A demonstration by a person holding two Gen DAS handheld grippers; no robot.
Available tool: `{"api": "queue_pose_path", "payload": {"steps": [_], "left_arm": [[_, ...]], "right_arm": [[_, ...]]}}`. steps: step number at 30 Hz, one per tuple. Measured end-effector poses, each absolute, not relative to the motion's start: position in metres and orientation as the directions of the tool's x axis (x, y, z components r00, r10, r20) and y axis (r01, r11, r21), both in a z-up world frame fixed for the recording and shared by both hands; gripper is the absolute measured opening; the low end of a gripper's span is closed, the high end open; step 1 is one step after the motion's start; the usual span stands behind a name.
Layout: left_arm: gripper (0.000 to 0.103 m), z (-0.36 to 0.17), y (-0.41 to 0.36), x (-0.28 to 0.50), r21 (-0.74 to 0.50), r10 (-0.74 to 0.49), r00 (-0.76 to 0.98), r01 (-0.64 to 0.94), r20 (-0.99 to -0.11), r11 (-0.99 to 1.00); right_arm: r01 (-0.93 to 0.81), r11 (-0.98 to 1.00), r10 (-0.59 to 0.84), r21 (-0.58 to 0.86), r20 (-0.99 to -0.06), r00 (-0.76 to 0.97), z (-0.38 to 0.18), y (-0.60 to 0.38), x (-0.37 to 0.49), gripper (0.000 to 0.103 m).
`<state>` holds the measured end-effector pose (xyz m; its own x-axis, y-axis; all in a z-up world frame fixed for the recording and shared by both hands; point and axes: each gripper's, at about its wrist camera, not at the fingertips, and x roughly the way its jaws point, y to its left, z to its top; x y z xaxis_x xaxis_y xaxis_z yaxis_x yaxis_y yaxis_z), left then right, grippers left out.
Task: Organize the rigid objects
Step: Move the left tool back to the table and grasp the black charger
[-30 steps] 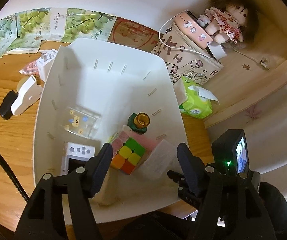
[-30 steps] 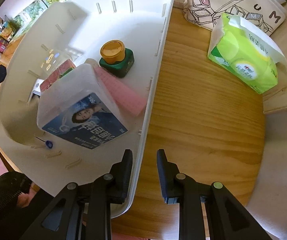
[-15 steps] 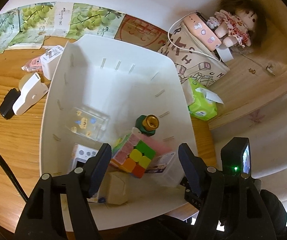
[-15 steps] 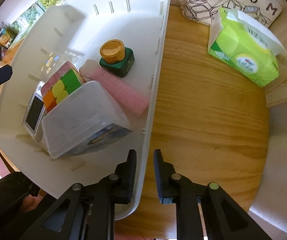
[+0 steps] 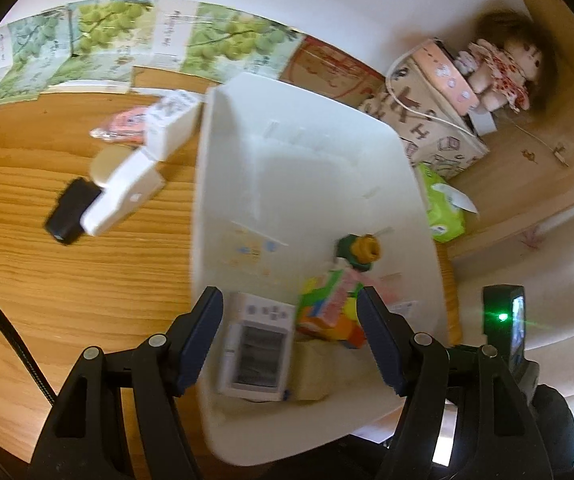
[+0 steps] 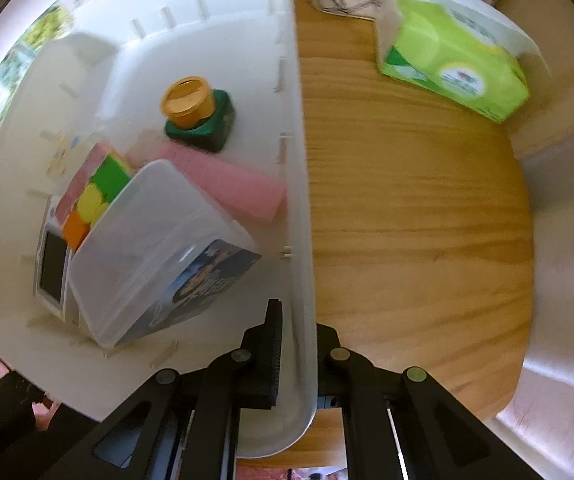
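Bin (image 6: 191, 40) wall pinched by right tool (image 6: 297, 344), left tool (image 5: 291, 340) spread above it; steady pull avoids toppling cube (image 6: 95, 196)

1. The bin (image 6: 299, 184) stands on the tabletop (image 6: 415, 216).
2. Inside the bin lie a puzzle cube (image 6: 91, 196), a clear lidded box (image 6: 155, 252), a capped bottle (image 6: 197, 114) and a small screened device (image 6: 53, 270).
3. In the left wrist view, a charger (image 5: 127, 194) and a dark block (image 5: 71, 211) lie left of the bin.
4. A tissue pack (image 6: 453, 68) sits right of the bin, with a printed bag (image 5: 433, 124) behind it.
5. A doll (image 5: 505, 72) sits behind that bag.
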<state>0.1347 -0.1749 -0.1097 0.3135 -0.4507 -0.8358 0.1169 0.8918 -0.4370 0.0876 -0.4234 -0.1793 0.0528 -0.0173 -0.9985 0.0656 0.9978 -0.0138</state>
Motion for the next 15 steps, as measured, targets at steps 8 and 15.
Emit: {"api": "queue_pose_path", "payload": {"steps": [8,15], "left_arm": [[0.073,-0.118,-0.129,0.144,-0.378,-0.397,0.299,0.121,-0.868,0.918],[0.076,-0.131,-0.089,0.159,-0.313,-0.327,0.262,0.096,-0.908,0.945]], "right_arm": [[0.238,0.971,-0.001,0.013,-0.998,0.058,-0.178,-0.445,0.084,0.008],[0.362,0.932,-0.004,0.029,-0.996,0.092,-0.177,-0.457,0.073,0.008]]}}
